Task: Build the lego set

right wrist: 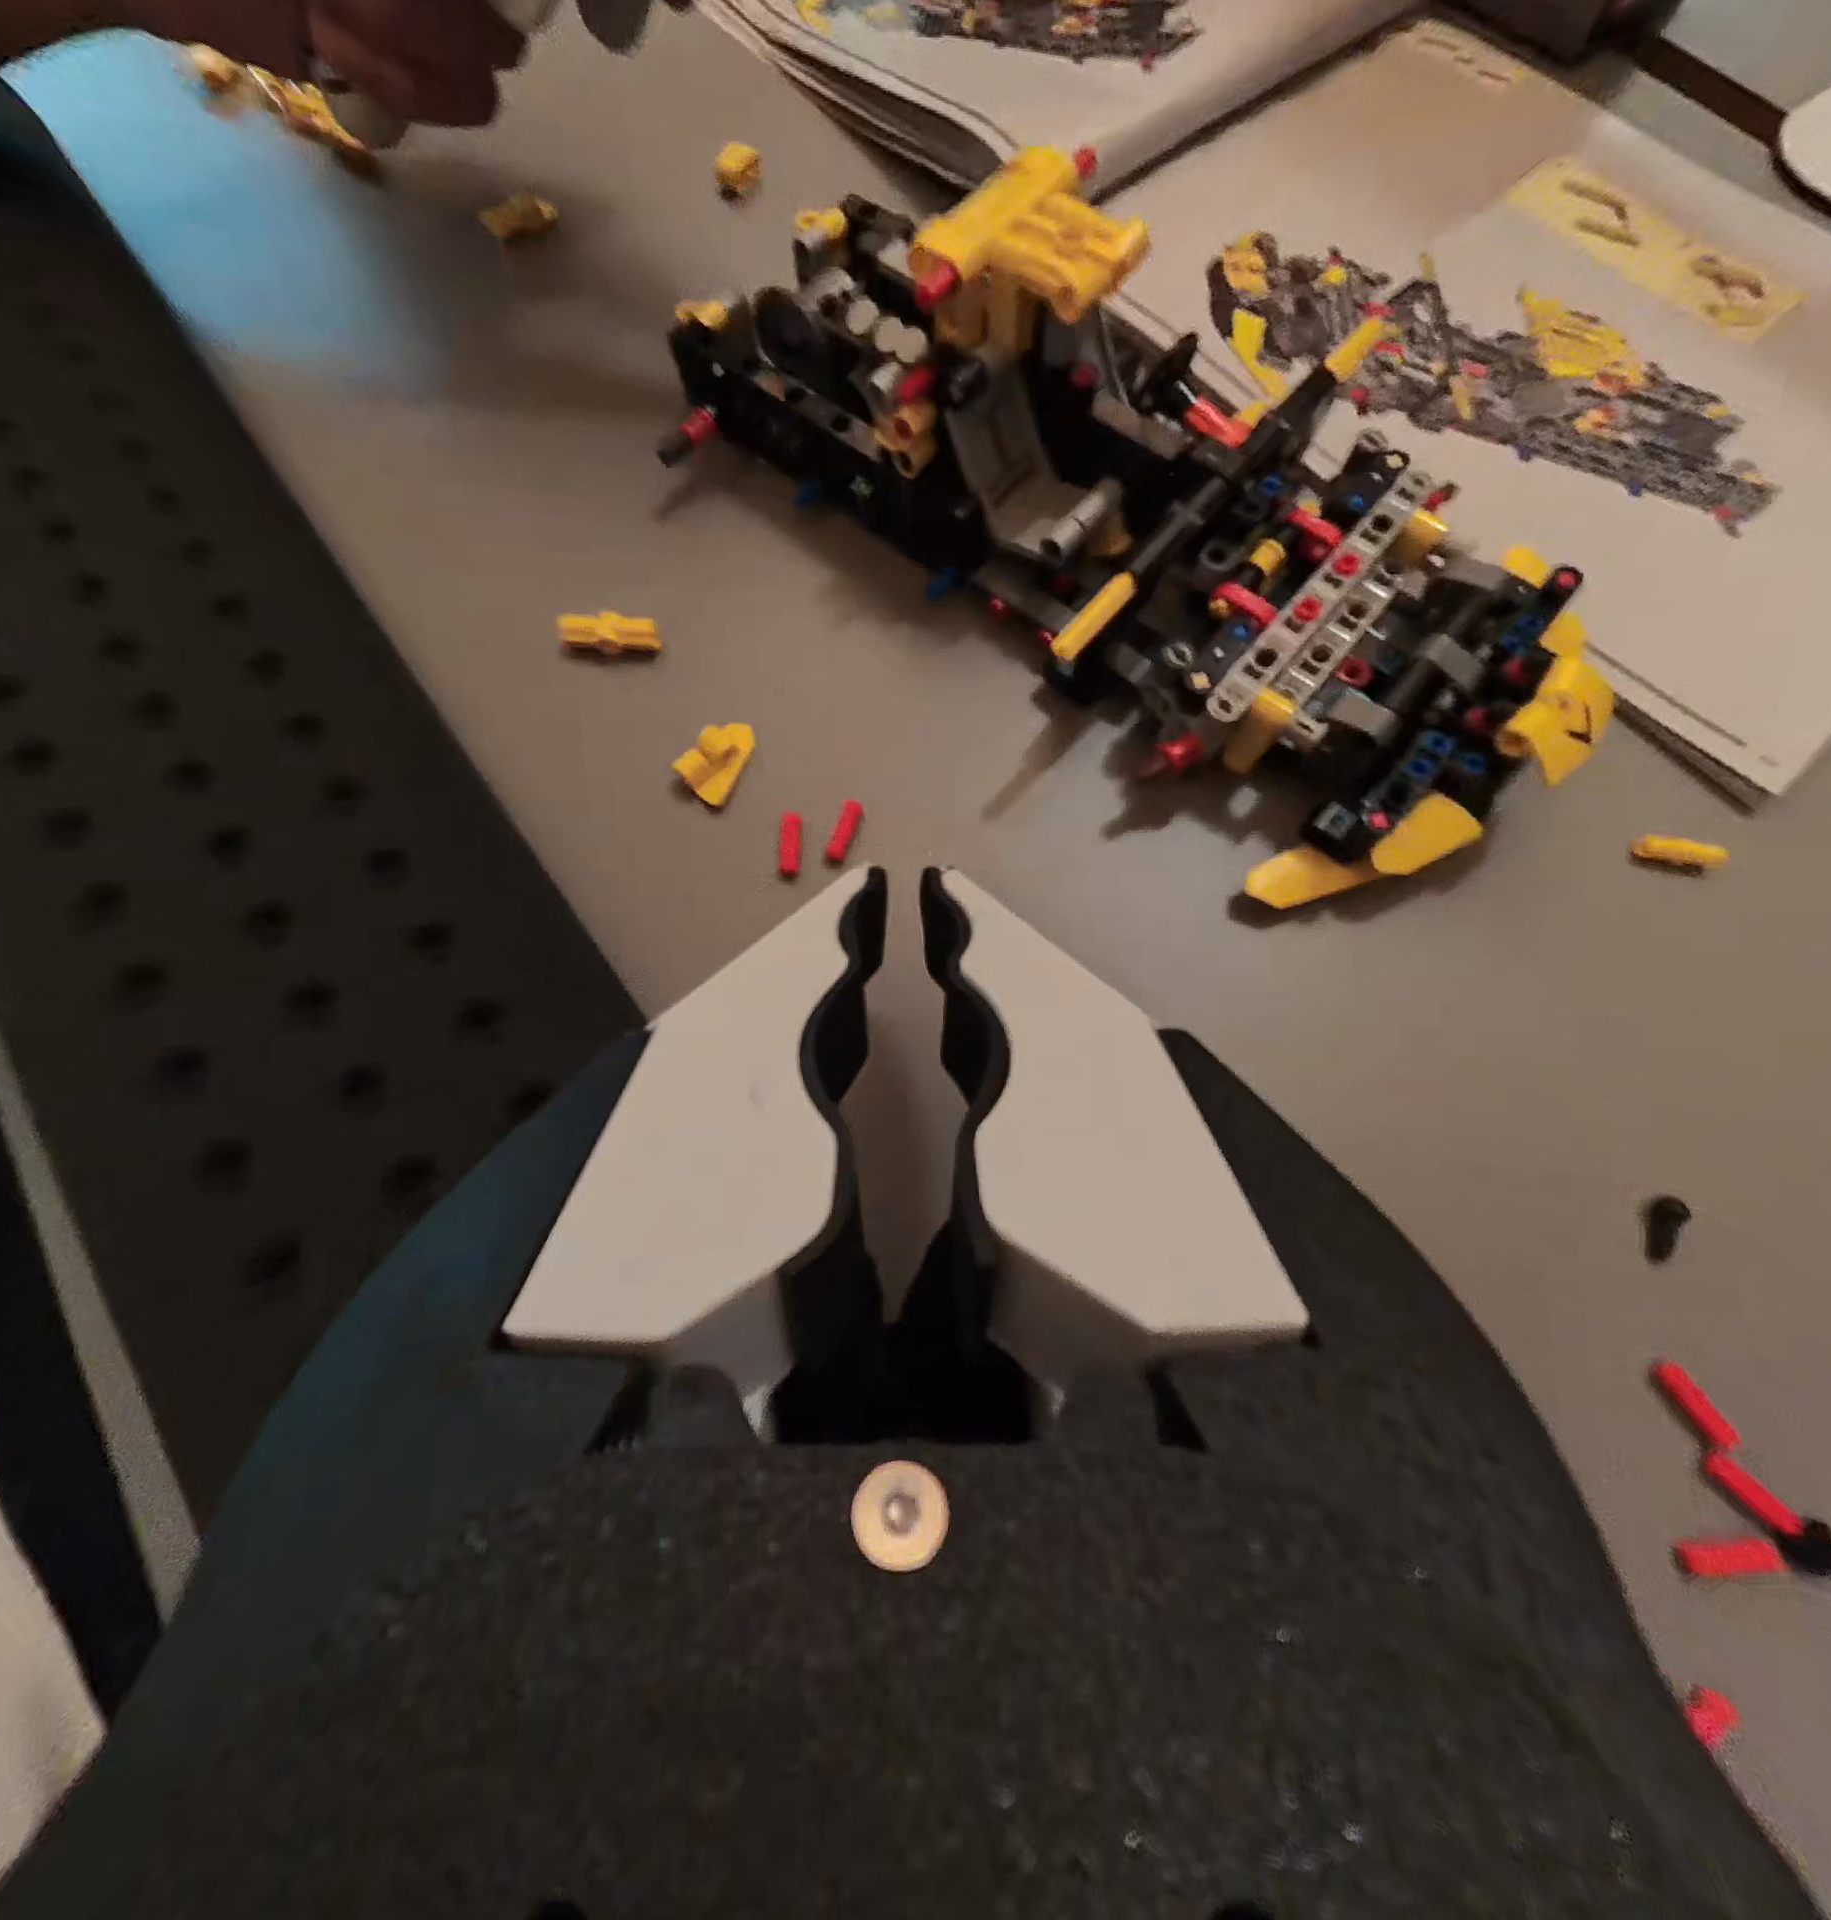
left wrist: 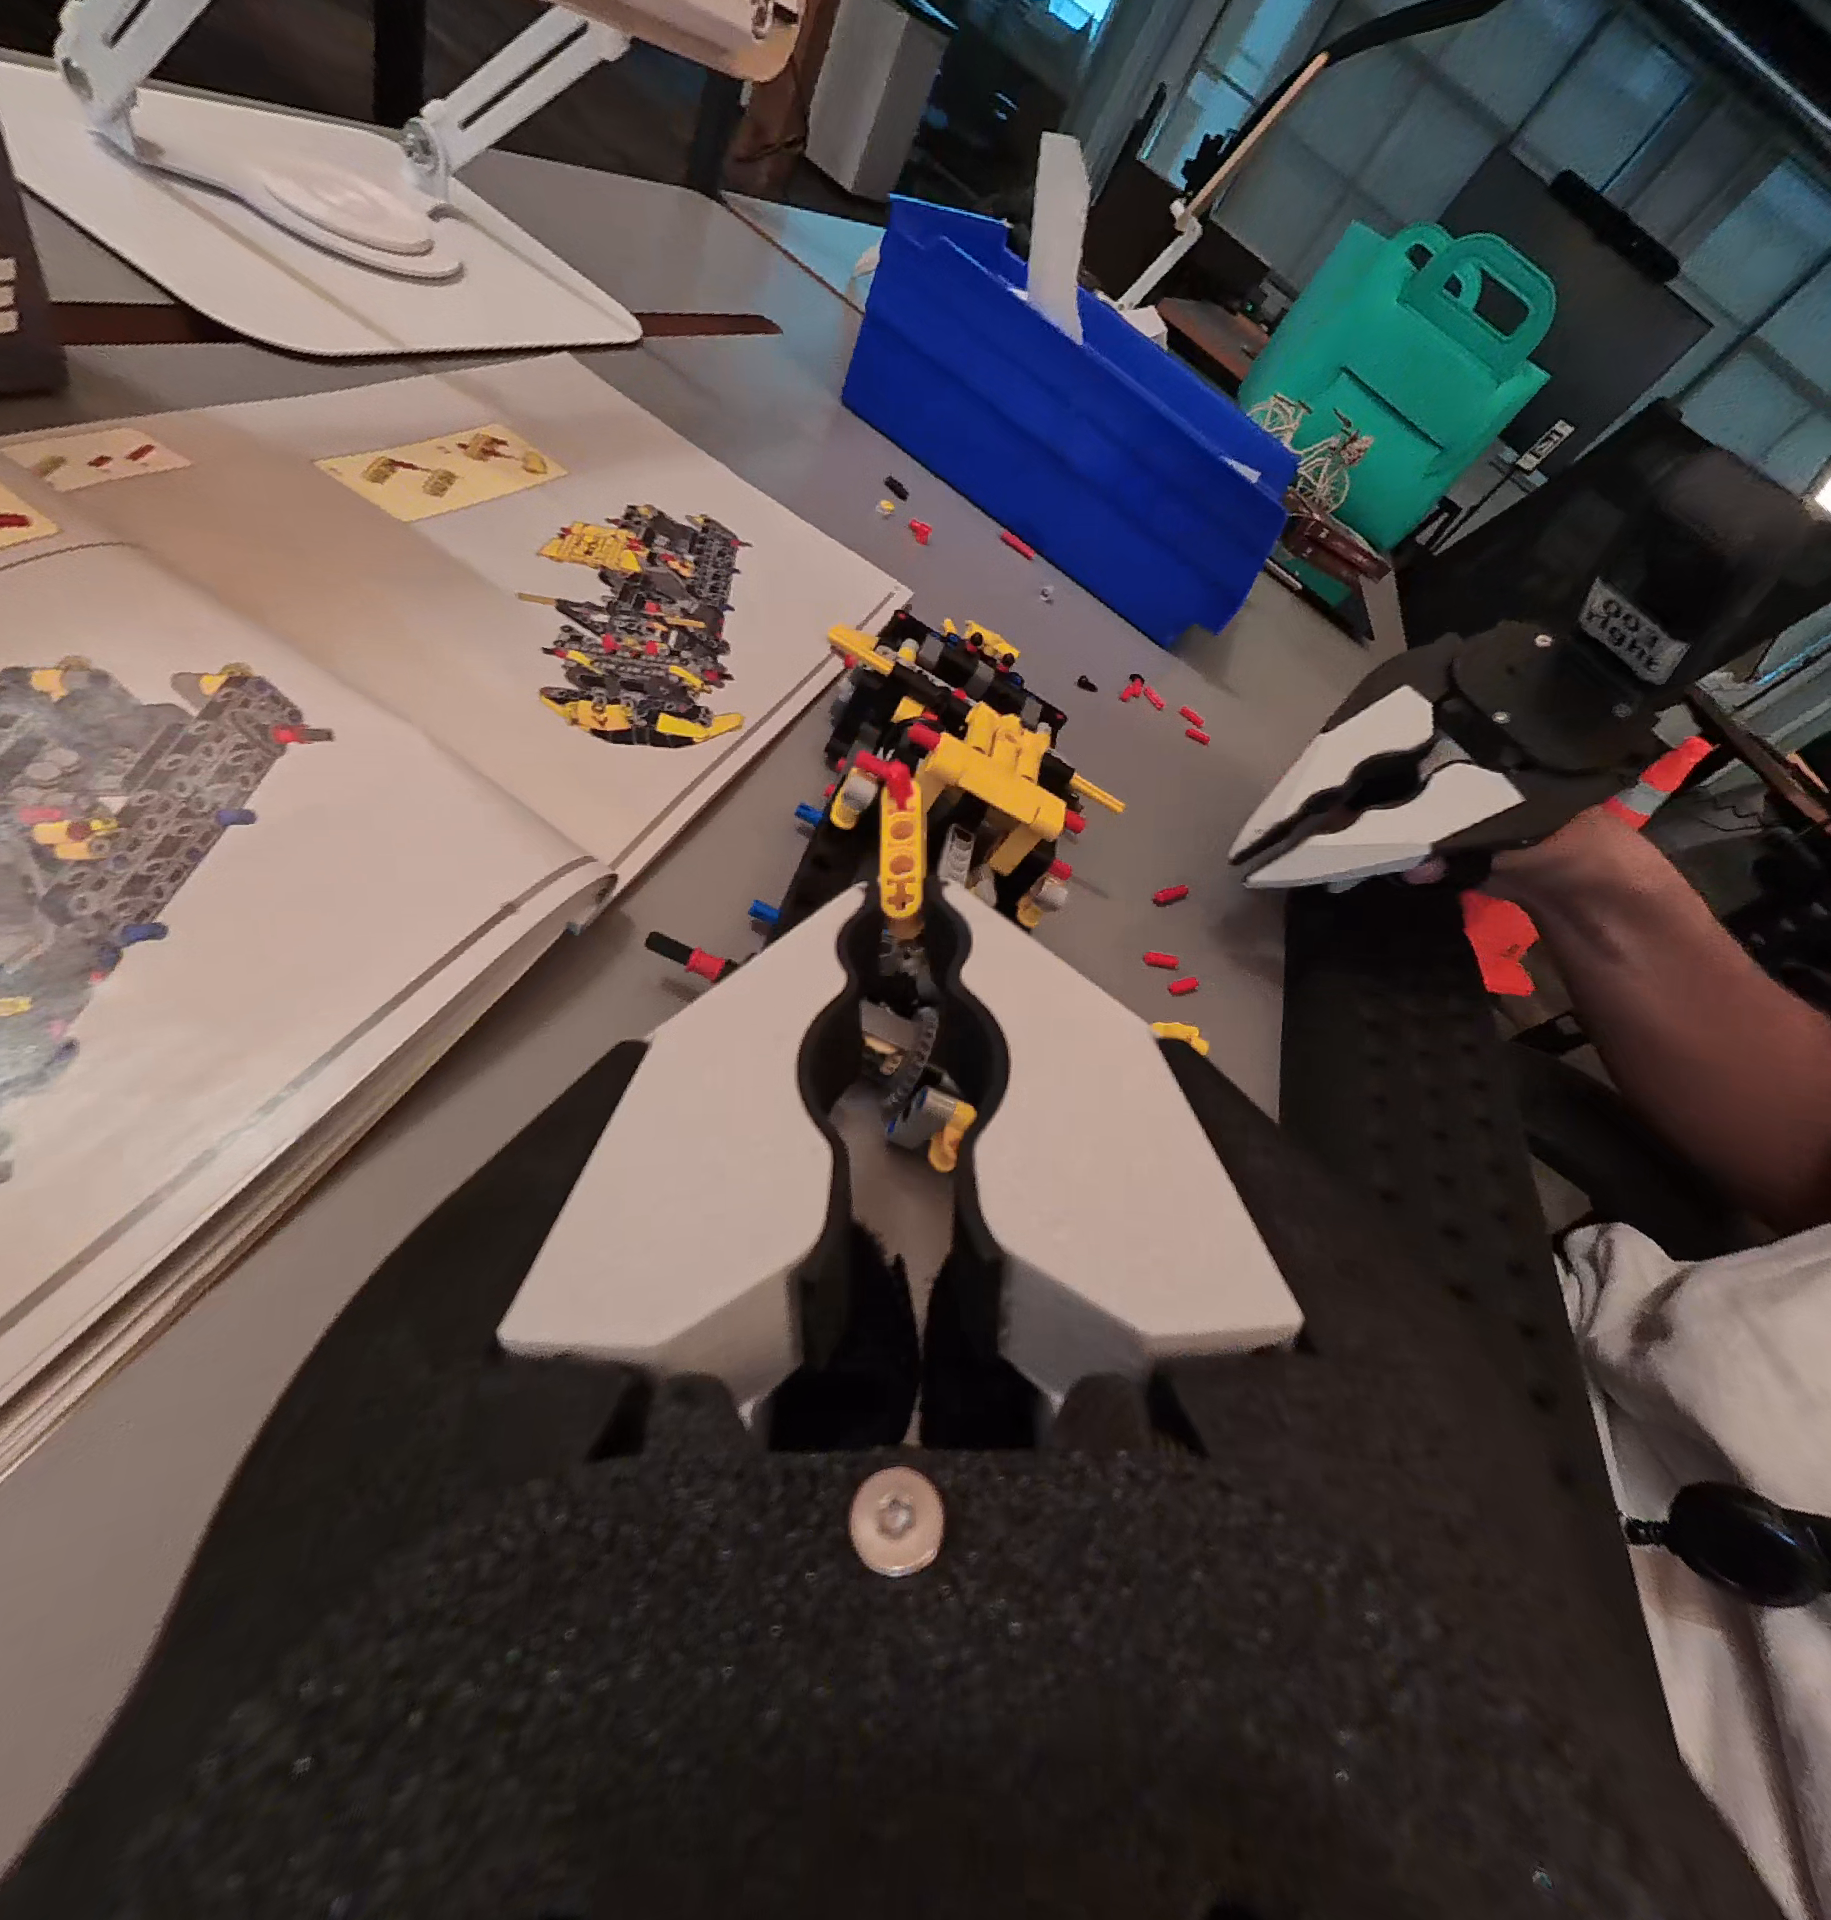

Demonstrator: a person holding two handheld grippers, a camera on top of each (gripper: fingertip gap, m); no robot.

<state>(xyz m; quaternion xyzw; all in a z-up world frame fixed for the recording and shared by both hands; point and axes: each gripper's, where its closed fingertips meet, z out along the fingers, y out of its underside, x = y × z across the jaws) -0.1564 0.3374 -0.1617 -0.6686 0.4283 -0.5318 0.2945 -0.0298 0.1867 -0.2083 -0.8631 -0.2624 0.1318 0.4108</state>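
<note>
**Left gripper pinching, right gripper hovering free**

The left gripper (left wrist: 898, 902) points forward and down, its grey fingertips (left wrist: 817, 940) closed upon a yellow beam. The right gripper (right wrist: 903, 883) hangs over the table's near edge, tilted down, its fingers a narrow gap apart and gripping nothing. A hand (left wrist: 1576, 883) and sleeved forearm carry it from behind.

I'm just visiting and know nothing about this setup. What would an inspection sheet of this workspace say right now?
Surface: grey table, with a black perforated mat along one edge.
Job's things: half-built yellow and black lego model; open instruction book beside it.
Clutter: loose red pins and yellow pieces scattered around.
Grippers: left gripper pinches a yellow beam; right gripper nearly closed, empty.
Cables: nothing seen.
Surroundings: blue bin, green bag, white stand.
</note>
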